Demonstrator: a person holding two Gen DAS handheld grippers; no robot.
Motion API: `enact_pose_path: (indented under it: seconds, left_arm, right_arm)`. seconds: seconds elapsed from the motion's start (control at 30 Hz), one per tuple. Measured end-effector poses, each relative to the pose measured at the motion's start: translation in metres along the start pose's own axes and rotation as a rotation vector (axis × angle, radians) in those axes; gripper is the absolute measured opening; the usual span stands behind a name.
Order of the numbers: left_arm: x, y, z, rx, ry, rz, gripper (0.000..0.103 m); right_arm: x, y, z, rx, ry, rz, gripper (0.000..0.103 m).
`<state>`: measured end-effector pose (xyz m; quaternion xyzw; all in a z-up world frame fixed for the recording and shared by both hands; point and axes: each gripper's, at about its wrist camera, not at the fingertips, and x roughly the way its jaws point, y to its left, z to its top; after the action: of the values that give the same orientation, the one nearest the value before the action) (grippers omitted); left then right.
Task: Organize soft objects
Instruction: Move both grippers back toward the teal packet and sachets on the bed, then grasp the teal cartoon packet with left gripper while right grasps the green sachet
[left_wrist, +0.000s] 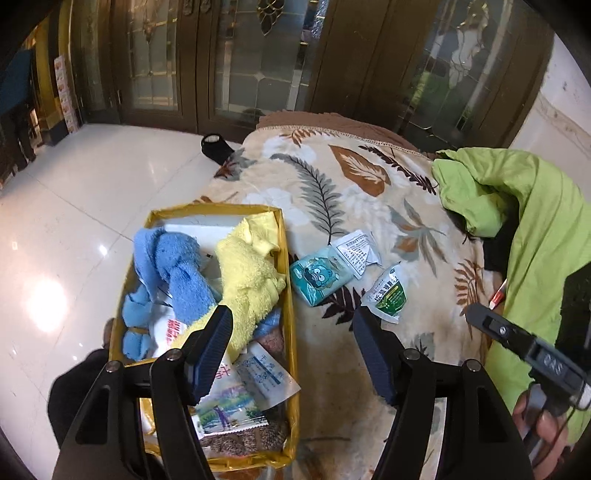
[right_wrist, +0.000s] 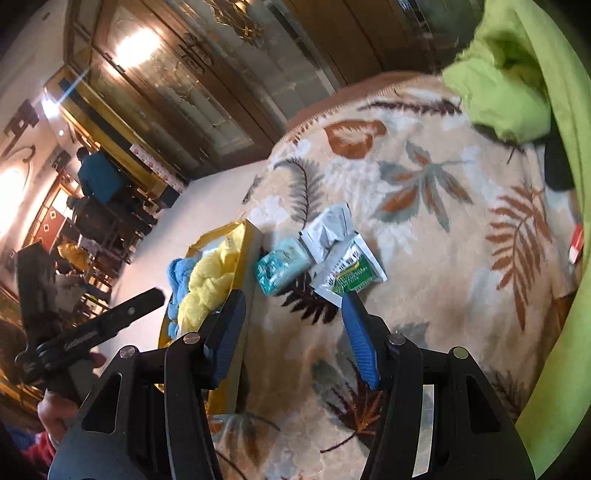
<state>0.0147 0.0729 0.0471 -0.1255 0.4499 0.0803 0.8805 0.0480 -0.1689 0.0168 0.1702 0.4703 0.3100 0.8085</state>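
I see the yellow box (left_wrist: 288, 295) ahead-left of my left hand-held gripper (left_wrist: 291, 325); its jaws stand apart with nothing between them. Inside lie a blue towel (left_wrist: 173, 266), a yellow towel (left_wrist: 247, 280) and several printed sachets (left_wrist: 266, 376). My right hand-held gripper (right_wrist: 293, 314) is likewise released and empty. Just beyond its fingertips, outside the box, three items rest on the leaf-print blanket (right_wrist: 443, 258): a teal tissue pack (right_wrist: 280, 267), a white sachet (right_wrist: 328, 229) and a green sachet (right_wrist: 351, 275), touching one another. A lime-green garment (right_wrist: 517, 74) lies far right. Beyond the left gripper: glossy white floor (left_wrist: 92, 206) and dark glazed doors (left_wrist: 240, 55).
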Motion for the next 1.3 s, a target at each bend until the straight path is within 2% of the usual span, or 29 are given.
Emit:
enact_pose_path:
  seconds: [0.1, 0.13, 0.23, 0.43, 0.5, 0.6, 0.7, 0.8, 0.97, 1.1, 1.17, 1.3]
  left_arm:
    - [-0.006, -0.004, 0.002, 0.028, -0.017, 0.003, 0.069]
    - [-0.005, -0.005, 0.003, 0.031, -0.019, 0.003, 0.073]
    - [0.009, -0.012, 0.006, 0.054, 0.01, -0.023, 0.075]
    - [0.049, -0.032, 0.016, 0.119, 0.153, -0.135, 0.075]
    - [0.064, -0.034, 0.026, 0.12, 0.21, -0.21, 0.075]
    - [0.088, -0.033, 0.041, 0.123, 0.283, -0.277, 0.078]
    - [0.118, -0.026, 0.055, 0.118, 0.351, -0.274, 0.079]
    - [0.136, -0.023, 0.06, 0.116, 0.373, -0.281, 0.079]
    - [0.159, -0.038, 0.06, 0.207, 0.389, -0.255, 0.079]
    - [0.171, -0.045, 0.058, 0.269, 0.417, -0.253, 0.079]
    - [0.176, -0.044, 0.06, 0.288, 0.41, -0.216, 0.079]
    - [0.182, -0.045, 0.063, 0.339, 0.395, -0.207, 0.079]
  right_arm:
    - [-0.001, -0.01, -0.001, 0.048, -0.008, 0.025, 0.055]
    - [-0.001, -0.011, -0.002, 0.048, -0.007, 0.023, 0.055]
    - [-0.004, -0.015, -0.003, 0.048, -0.022, 0.008, 0.055]
    - [-0.008, -0.027, 0.0, 0.08, -0.031, -0.002, 0.055]
    - [-0.007, -0.031, 0.001, 0.095, -0.03, -0.005, 0.055]
    - [-0.005, -0.031, 0.005, 0.113, -0.019, -0.016, 0.055]
    - [-0.004, -0.025, 0.01, 0.092, -0.03, -0.058, 0.055]
    - [0.001, -0.03, 0.015, 0.117, -0.038, -0.078, 0.066]
    - [0.023, -0.041, 0.018, 0.17, 0.003, -0.074, 0.066]
    - [0.042, -0.039, 0.019, 0.155, 0.039, -0.078, 0.066]
    - [0.054, -0.037, 0.02, 0.142, 0.07, -0.106, 0.066]
    - [0.076, -0.037, 0.024, 0.15, 0.093, -0.162, 0.066]
